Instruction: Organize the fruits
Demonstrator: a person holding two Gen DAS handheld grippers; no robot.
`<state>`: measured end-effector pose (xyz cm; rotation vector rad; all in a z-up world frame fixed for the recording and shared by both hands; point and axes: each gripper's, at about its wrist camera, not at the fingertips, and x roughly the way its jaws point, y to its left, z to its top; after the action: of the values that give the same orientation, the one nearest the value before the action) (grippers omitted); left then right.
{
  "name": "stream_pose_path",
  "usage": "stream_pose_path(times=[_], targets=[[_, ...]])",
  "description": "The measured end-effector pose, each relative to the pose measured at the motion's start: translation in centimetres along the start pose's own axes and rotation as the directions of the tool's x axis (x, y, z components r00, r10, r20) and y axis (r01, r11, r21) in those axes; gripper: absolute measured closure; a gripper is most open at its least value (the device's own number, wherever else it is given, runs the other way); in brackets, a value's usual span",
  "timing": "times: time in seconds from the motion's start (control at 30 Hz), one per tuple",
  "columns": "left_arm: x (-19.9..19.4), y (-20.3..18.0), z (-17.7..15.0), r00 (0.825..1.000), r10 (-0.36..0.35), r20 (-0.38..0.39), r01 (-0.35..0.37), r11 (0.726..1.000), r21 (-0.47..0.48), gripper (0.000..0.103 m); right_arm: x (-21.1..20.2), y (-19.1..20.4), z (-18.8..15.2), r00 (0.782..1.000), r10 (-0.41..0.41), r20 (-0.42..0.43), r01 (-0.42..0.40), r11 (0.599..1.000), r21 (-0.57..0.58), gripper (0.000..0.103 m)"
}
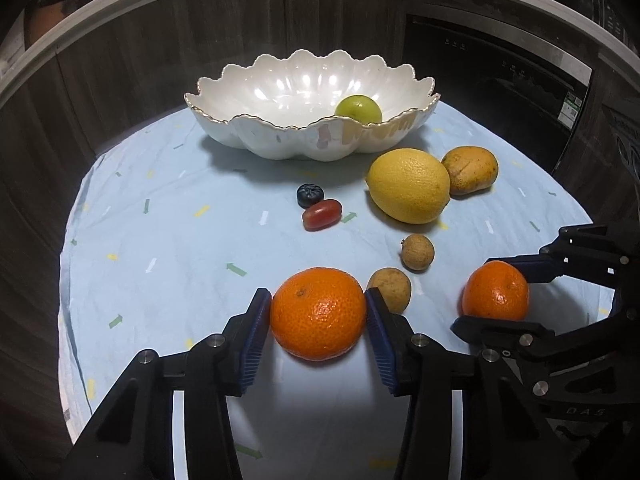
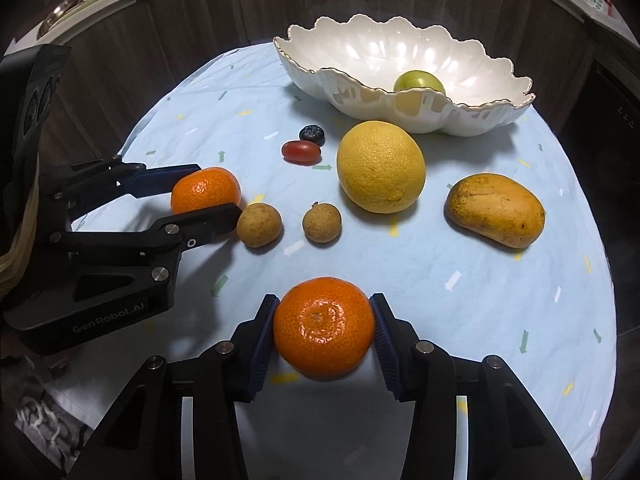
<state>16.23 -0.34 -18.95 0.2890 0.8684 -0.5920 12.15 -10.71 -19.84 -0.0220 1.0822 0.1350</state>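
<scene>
Tangerines are clamped in both grippers. Left gripper (image 1: pixel 319 314) is seen partly closed, blue pads pressed on either side of the left tangerine (image 1: pixel 319 314), which sits on the pale blue cloth (image 1: pixel 160 240). Right gripper (image 2: pixel 324 328) is likewise partly closed, pads pressed against the right tangerine (image 2: pixel 324 328), also resting on the cloth. From the right wrist view the left gripper is seen at the left edge, fruit pinched between its fingers; a brown longan (image 2: pixel 259 225) lies just beside that fingertip. Second longan (image 2: pixel 322 223) is placed near it, apart.

White scalloped bowl (image 1: pixel 280 136) is set at the far side of the cloth, with one green lime (image 1: pixel 358 109) inside it. Yellow citrus (image 1: pixel 408 185) is found in front of the bowl, touching or nearly touching the mango (image 1: pixel 470 170) in the left view; clearly apart in the right view. Blueberry (image 1: pixel 309 194) and red grape tomato (image 1: pixel 322 214) lie together mid-cloth, touching. Dark wood cabinets (image 1: pixel 120 60) are seen behind.
</scene>
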Motion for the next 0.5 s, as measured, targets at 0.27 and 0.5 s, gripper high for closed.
stream_pose_path(times=[0.27, 0.5], targets=[[-0.6, -0.2, -0.3, 1.000, 0.026, -0.003, -0.026, 1.000, -0.017, 0.058, -0.5, -0.2, 0.1, 1.000, -0.011, 0.013, 0.011, 1.000, 0.006, 0.058], [-2.0, -0.4, -0.4, 0.998, 0.055, 0.002, -0.055, 0.998, -0.037, 0.058, -1.6, -0.4, 0.3, 0.999, -0.010, 0.044, 0.009, 1.000, 0.008, 0.058]])
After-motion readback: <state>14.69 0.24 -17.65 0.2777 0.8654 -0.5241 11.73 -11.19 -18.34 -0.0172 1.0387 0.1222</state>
